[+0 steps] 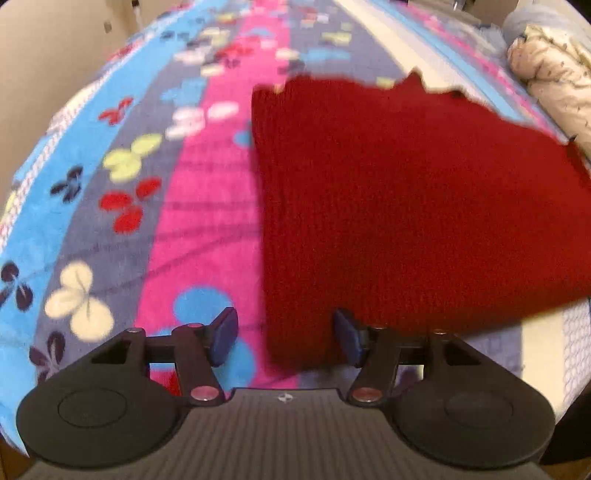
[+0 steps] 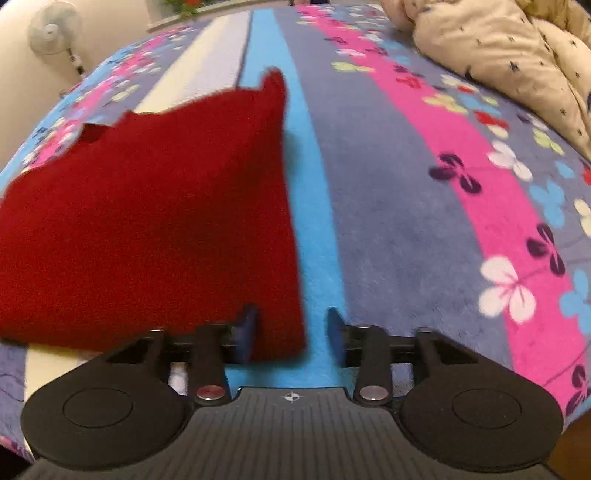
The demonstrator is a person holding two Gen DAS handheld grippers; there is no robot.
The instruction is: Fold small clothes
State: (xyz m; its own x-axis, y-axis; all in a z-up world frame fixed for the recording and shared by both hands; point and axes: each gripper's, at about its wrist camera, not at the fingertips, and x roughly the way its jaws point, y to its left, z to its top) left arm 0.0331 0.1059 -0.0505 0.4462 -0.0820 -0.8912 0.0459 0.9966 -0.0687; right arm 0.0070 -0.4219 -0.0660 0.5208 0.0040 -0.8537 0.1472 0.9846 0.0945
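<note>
A dark red knitted garment [image 1: 388,206] lies flat on the bed, its neck opening at the far edge. In the left wrist view its near left corner lies between the blue pads of my left gripper [image 1: 286,338], close to the right pad; the left pad stands apart from it, so the jaws are open. In the right wrist view the garment [image 2: 155,221] fills the left half. Its near right corner sits inside my right gripper [image 2: 291,334], beside the left pad, with a gap to the right pad. That gripper is open too.
The bed is covered by a fleece blanket [image 1: 207,192] striped in blue, grey and pink with flower prints. A cream quilt [image 2: 517,55] is bunched at the far right. A standing fan [image 2: 55,29] is beyond the bed's far left.
</note>
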